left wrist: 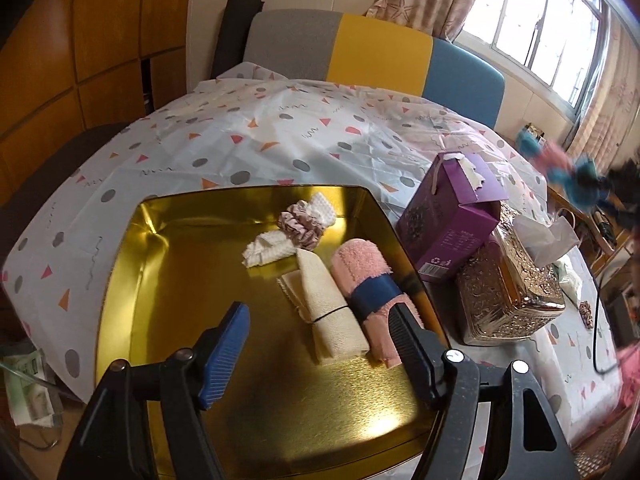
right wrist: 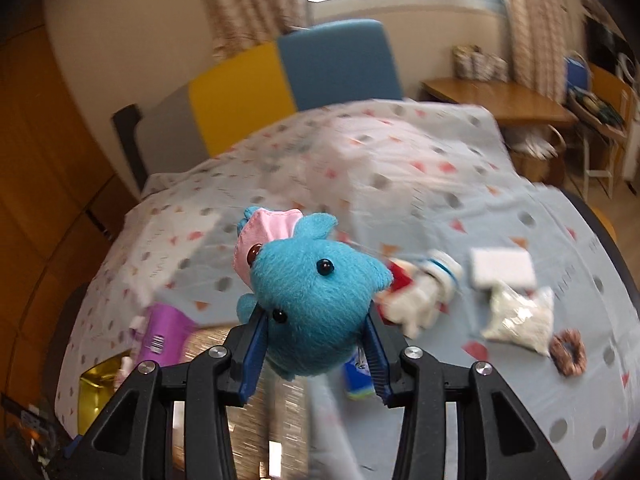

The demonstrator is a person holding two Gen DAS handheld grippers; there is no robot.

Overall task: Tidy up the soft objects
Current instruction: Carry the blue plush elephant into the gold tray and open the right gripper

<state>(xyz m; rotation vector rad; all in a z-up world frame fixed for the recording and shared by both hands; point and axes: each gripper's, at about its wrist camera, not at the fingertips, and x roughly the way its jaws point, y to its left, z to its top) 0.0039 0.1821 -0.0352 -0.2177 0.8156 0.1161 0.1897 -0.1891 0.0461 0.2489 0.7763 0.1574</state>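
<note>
A gold tin tray [left wrist: 168,280] holds a rolled pink towel with a blue band [left wrist: 366,280], a rolled cream cloth [left wrist: 328,304], a pink scrunchie [left wrist: 300,224] and white waffle cloths [left wrist: 266,250]. My left gripper [left wrist: 320,328] is open and empty, low over the tray, its right finger beside the pink towel. My right gripper [right wrist: 316,344] is shut on a blue and pink plush toy [right wrist: 308,288] and holds it in the air above the table; the toy shows blurred in the left wrist view [left wrist: 560,164]. A white and red plush [right wrist: 416,296], a white pouch [right wrist: 520,316] and a brown scrunchie [right wrist: 568,352] lie on the table.
A purple box [left wrist: 452,216] leans on a gold embossed tissue box [left wrist: 508,288] just right of the tray. A patterned cloth [left wrist: 240,128] covers the table. A grey, yellow and blue chair back [left wrist: 376,52] stands at the far edge. A white foam block [right wrist: 502,268] lies near the pouch.
</note>
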